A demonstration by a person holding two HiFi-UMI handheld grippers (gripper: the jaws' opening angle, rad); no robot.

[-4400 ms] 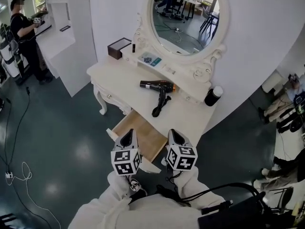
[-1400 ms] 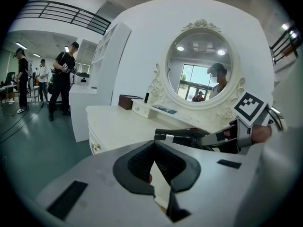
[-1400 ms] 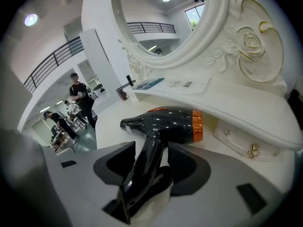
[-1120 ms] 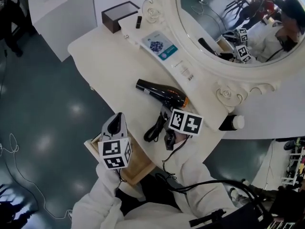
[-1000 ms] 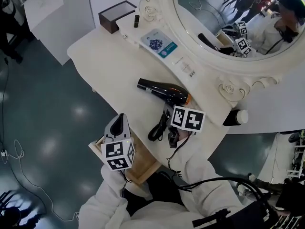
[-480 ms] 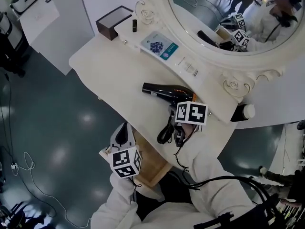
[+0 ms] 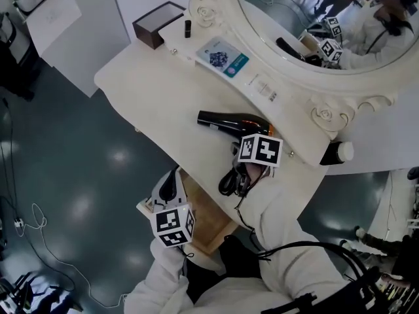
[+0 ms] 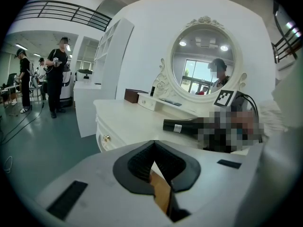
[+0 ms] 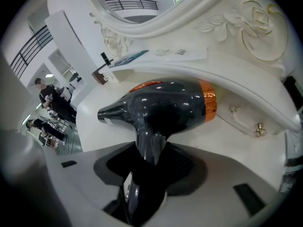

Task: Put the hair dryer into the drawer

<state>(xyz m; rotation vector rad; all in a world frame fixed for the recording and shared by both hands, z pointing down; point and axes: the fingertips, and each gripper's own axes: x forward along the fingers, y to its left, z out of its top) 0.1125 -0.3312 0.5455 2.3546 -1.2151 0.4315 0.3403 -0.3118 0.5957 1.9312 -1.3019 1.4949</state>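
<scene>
My right tool [image 9: 151, 154] points steeply down at the hair dryer [image 7: 230, 122], which lies on the surface [image 7: 154, 90] just ahead of it. The jaws, just now closing, flank its handle without clamping it. My left tool [image 7: 173, 175], jaws together and empty, hangs above the open drawer [image 7: 208, 216].

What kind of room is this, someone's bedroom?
Probably not a home: it looks like a dressing corner staged in a large lab or studio. A white dressing table with an oval mirror and hair dryer stands on bare floor with loose cables.
</scene>
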